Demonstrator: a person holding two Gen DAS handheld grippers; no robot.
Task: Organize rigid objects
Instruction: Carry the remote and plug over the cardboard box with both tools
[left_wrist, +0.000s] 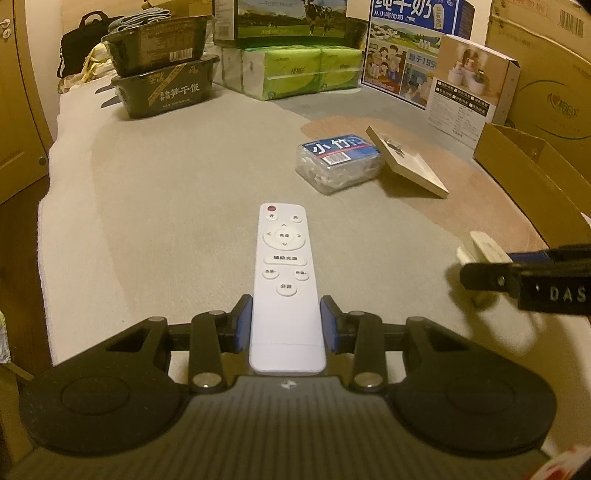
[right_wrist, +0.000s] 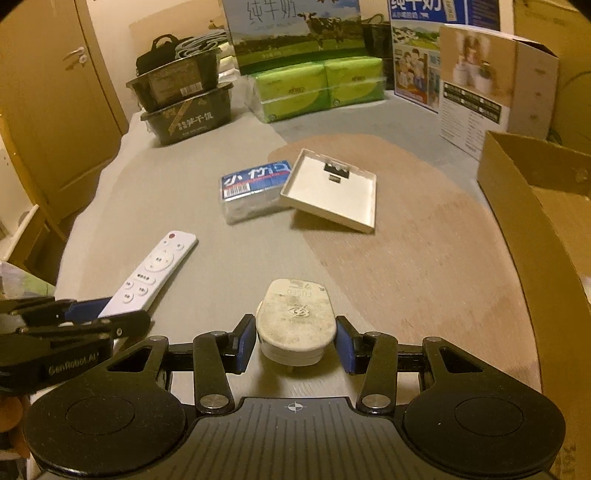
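Both tools are matte black. The left gripper (left_wrist: 286, 325) has blue pads on its fingers (left_wrist: 242, 321), silver round rivets at the linkage joints, two round discs at 7 and 5 o'clock, and a ribbed grey deck. The right gripper (right_wrist: 294, 341) matches; white lettering marks their sides.

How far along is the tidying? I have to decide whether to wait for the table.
Nothing visibly put away yet. In hand: the left gripper is shut on the white remote, and the right gripper is shut on the white plug. Left: the clear plastic box and the square tray leaning on it still lie on the table. The cardboard box at right looks like the likely destination.
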